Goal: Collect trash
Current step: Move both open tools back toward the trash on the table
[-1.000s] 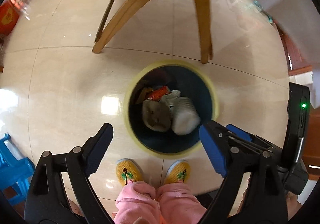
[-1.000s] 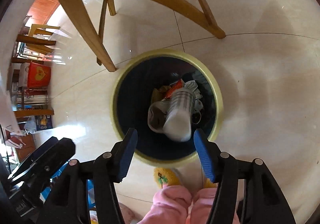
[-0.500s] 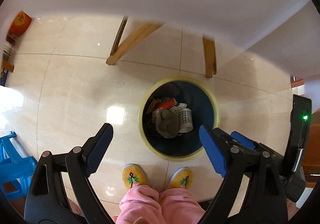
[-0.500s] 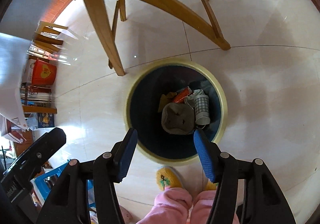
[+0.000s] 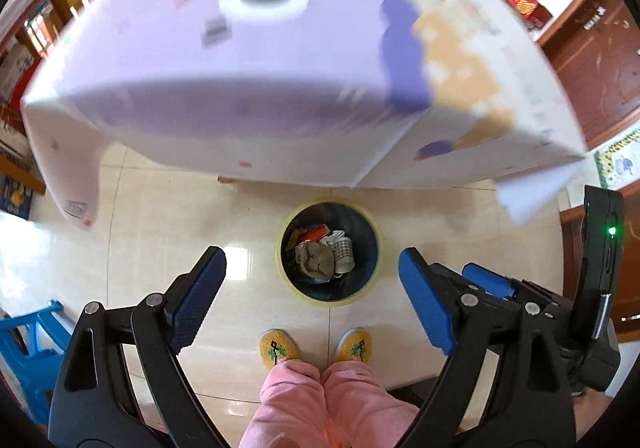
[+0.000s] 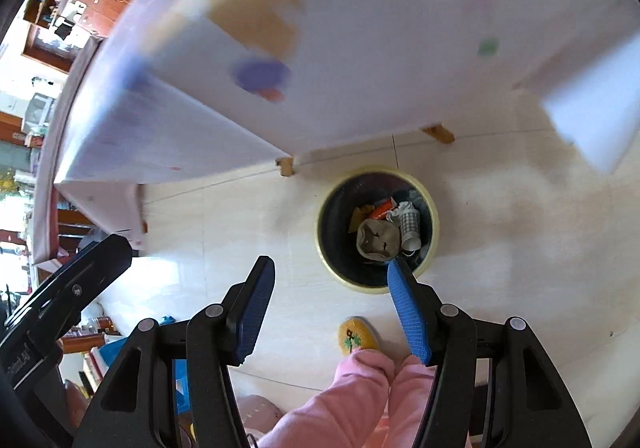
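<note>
both grippers (image 5: 312, 290) (image 6: 332, 304) raised, jaws apart, empty; bin (image 5: 370, 248) farther below; tabletop (image 5: 280, 60) blurred, maybe cups.

Trash (image 5: 325, 252) lies in the bin (image 5: 370, 290), before the table (image 5: 240, 88).

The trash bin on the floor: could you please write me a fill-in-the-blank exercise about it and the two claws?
1. The trash bin has a dark inside and a rim of ____ colour.
2. The left claw and the right claw are both ____ and hold nothing.
3. The checked cup lies ____ the bin.
4. The person's slippers stand on the ____ just in front of the bin.

Missing words: yellow; open; inside; floor
</note>
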A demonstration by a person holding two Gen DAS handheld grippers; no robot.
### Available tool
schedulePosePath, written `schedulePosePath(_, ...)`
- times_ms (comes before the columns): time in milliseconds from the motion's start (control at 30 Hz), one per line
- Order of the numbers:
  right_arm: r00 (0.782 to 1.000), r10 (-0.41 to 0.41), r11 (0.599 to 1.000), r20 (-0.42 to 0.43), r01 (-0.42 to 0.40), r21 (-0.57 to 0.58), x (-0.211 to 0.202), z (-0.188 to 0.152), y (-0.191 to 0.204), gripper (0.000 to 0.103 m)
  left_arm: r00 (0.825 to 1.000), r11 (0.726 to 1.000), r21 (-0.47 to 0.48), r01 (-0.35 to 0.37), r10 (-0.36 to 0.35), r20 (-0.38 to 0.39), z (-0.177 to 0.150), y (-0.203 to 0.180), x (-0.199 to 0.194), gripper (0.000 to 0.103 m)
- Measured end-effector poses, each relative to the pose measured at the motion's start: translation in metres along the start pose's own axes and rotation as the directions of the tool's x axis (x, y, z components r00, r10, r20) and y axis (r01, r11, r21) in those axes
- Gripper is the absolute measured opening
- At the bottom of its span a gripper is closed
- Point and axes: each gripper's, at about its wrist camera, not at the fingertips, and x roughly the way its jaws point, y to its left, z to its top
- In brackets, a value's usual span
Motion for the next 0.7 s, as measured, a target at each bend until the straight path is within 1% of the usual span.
schedulePosePath(167, 0.999, 0.005, 0.998, 0.04, -0.002, -0.064, -0.072, -0.002, 0.031, 0.06, 0.999, 0.999, 0.04, 0.029, -0.03, 0.032, 0.012, -0.012, -0.067, 0.086)
schedulePosePath(233, 0.998, 0.007, 0.995, 0.065, 0.0, -0.104, -0.101, -0.002, 0.046, 0.06, 0.997, 0.997, 0.056, 0.045, -0.048, 0.055, 0.018, -0.015, -0.091, 0.086)
schedulePosePath(333, 0.995, 0.005, 0.99, 0.105, 0.01, -0.142, -0.134, -0.001, 0.061, 0.06, 0.993, 0.995, 0.087, 0.049, -0.058, 0.102, 0.028, -0.021, -0.126, 0.086)
schedulePosePath(400, 0.99, 0.005, 0.988, 0.141, 0.017, -0.155, -0.154, 0.003, 0.071, 0.06, 0.987, 0.993, 0.114, 0.041, -0.058, 0.148, 0.039, -0.024, -0.147, 0.086)
schedulePosePath(467, 0.981, 0.007, 0.986, 0.195, 0.026, -0.165, -0.178, 0.006, 0.081, 0.06, 0.977, 0.99, 0.137, 0.034, -0.062, 0.203, 0.052, -0.025, -0.17, 0.086)
schedulePosePath(500, 0.977, 0.007, 0.986, 0.211, 0.029, -0.165, -0.182, 0.006, 0.084, 0.06, 0.972, 0.989, 0.146, 0.034, -0.067, 0.224, 0.057, -0.025, -0.18, 0.086)
schedulePosePath(600, 0.963, 0.011, 0.986, 0.269, 0.035, -0.163, -0.205, 0.008, 0.094, 0.06, 0.96, 0.985, 0.171, 0.034, -0.08, 0.268, 0.069, -0.025, -0.204, 0.086)
schedulePosePath(700, 0.942, 0.013, 0.988, 0.335, 0.041, -0.152, -0.228, 0.014, 0.1, 0.062, 0.945, 0.981, 0.193, 0.019, -0.08, 0.316, 0.079, -0.026, -0.223, 0.086)
